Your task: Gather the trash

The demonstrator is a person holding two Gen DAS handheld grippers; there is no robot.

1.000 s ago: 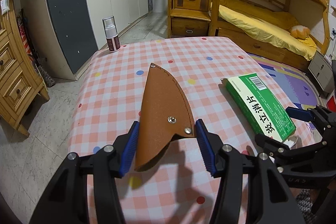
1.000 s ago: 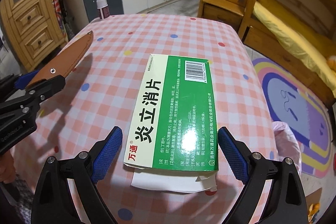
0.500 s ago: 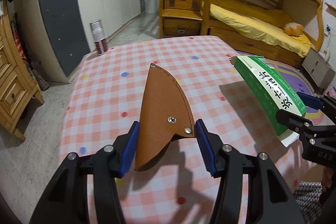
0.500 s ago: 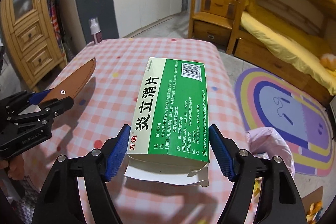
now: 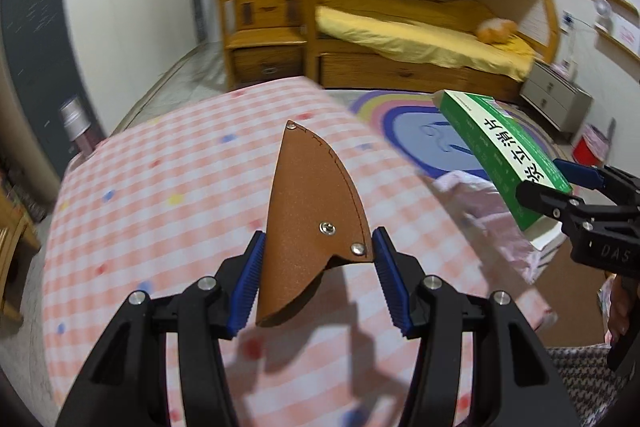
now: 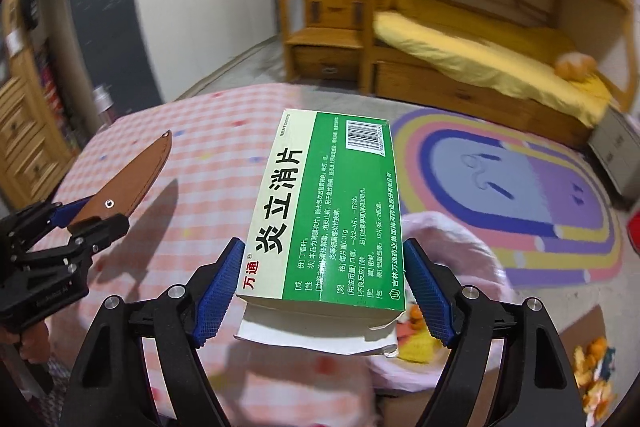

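Brown leather sheath [image 5: 312,227] sits up in the air over the checked table [image 5: 168,187], pinched between the blue pads of the left gripper [image 5: 318,279] near its wide end. It looks stiff, thin and light, so a pinch on the flat edges should do. To the right, the green box [image 6: 324,215] is squeezed at its open end by the right gripper [image 6: 322,287], out past the table edge above a pink bag [image 6: 448,243]. Cardboard like this feels light and crushes easily, so hold its sides gently.
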